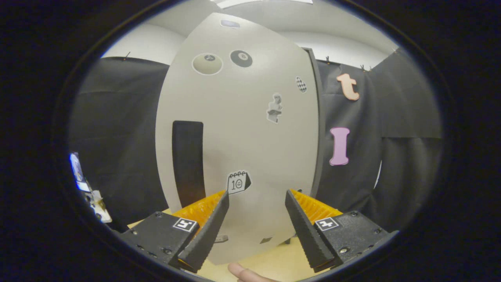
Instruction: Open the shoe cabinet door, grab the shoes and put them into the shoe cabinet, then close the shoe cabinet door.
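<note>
The shoe cabinet door [242, 129] stands straight ahead, a tall pale grey panel with several stickers on it. A dark vertical handle slot [188, 160] sits on its left side, just beyond my left finger. The door looks closed against the dark cabinet frame [318, 117] on its right edge. My gripper [257, 197] is open, with nothing between its fingers, and faces the lower part of the door. A person's fingertip [240, 272] shows below the fingers. The cabinet's inside is hidden behind the door.
Black cloth forms the booth wall [117, 137] on both sides of the cabinet. A pale yellow floor surface [274, 262] lies under the door and the fingers. Some small white and blue items [88, 188] sit far off to the left.
</note>
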### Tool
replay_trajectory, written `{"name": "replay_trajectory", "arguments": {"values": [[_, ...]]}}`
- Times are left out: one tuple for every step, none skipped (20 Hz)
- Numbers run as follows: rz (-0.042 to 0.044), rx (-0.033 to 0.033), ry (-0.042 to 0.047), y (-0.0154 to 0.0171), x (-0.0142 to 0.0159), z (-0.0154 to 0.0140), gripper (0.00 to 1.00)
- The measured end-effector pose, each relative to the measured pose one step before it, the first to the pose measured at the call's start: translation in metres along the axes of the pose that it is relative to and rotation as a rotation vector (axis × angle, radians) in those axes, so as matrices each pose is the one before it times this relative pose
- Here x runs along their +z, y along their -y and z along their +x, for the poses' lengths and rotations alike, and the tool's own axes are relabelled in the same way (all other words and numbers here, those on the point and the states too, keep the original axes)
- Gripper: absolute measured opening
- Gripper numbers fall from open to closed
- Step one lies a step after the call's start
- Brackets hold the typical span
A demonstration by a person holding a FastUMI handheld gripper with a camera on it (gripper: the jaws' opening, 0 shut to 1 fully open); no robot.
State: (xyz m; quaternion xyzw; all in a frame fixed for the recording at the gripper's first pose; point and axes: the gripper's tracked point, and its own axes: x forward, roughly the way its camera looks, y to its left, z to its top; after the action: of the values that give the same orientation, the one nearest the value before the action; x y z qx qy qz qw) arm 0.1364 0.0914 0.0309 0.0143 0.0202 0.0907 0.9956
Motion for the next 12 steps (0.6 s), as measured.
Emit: {"name": "replay_trajectory", "arguments": {"values": [[0.0093,-0.01543,-0.00116,-0.00446,-0.00229,0.00557,0.95],[0.00956,-0.02404,-0.0045,-0.00109,-0.0052,0.00364,0.95],[0.00818,-0.01867,0.00294,-0.00199,-0.00329,0.00128,0.95],[0.00425,-0.01631,0.00758,-0.00199,-0.00058,0.00324,0.95],[-0.00041,-0.01947,0.01086,-0.00027,0.00042,0.00167,0.96],[-0.00837,-0.01791,0.01404,-0.00024,-0.00041,0.00001,0.96],[-0.01051,-0.02205,0.01156,0.00259,-0.00035,-0.00061,0.96],[-0.00481,-0.01649,0.00396,0.00233,-0.0023,0.00031,0.97],[0.00548,-0.01908,0.00213,0.00392,-0.00143,-0.0016,0.97],[0.00784,-0.00762,0.00612,0.00228,0.00091,-0.00177,0.97],[0.0091,-0.00023,0.00395,0.00265,0.00028,-0.00413,0.97],[0.00875,0.00075,0.00584,0.00369,-0.00065,-0.0057,0.98]]}}
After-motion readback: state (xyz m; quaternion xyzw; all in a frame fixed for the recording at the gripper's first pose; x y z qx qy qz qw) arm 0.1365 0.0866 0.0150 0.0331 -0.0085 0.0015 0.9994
